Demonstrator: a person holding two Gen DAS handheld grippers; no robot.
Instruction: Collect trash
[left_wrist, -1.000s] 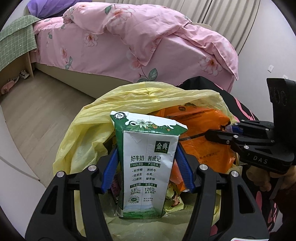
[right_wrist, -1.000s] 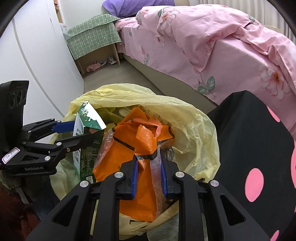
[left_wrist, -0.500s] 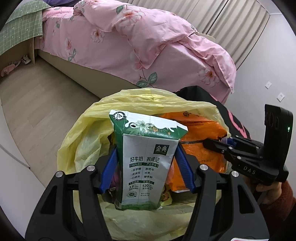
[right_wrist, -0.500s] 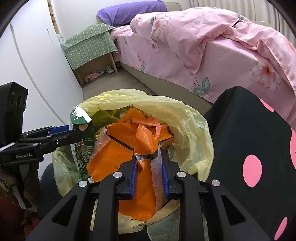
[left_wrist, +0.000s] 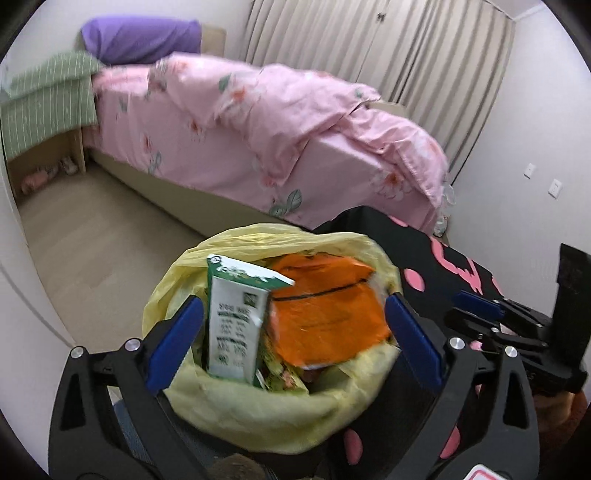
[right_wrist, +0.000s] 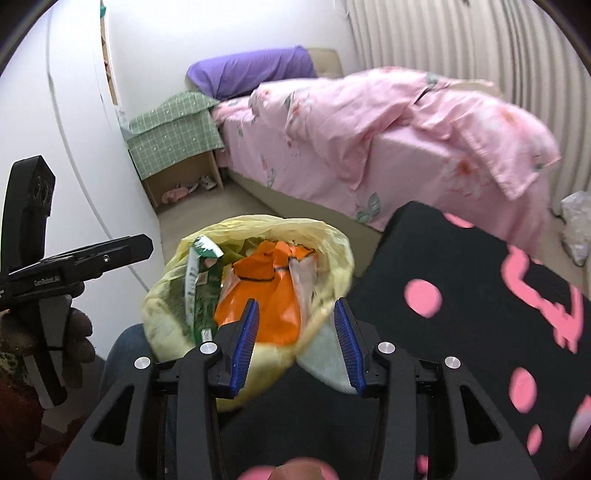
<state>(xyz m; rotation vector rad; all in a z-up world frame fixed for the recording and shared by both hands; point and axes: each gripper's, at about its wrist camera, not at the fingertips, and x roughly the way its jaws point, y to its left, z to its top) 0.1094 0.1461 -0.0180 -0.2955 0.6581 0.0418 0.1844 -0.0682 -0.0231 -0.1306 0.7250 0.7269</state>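
Straight ahead of left hand-held gripper (left_wrist: 293, 343), jaws spread, empty: milk carton (left_wrist: 236, 321) upright in yellow trash bag (left_wrist: 258, 413). Right hand-held gripper (right_wrist: 295, 345) also released, nearer orange bag (right_wrist: 266, 295).

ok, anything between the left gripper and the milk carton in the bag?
Nothing visible. The left gripper is open above the yellow bag, and the milk carton stands upright inside it beside the orange wrapper.
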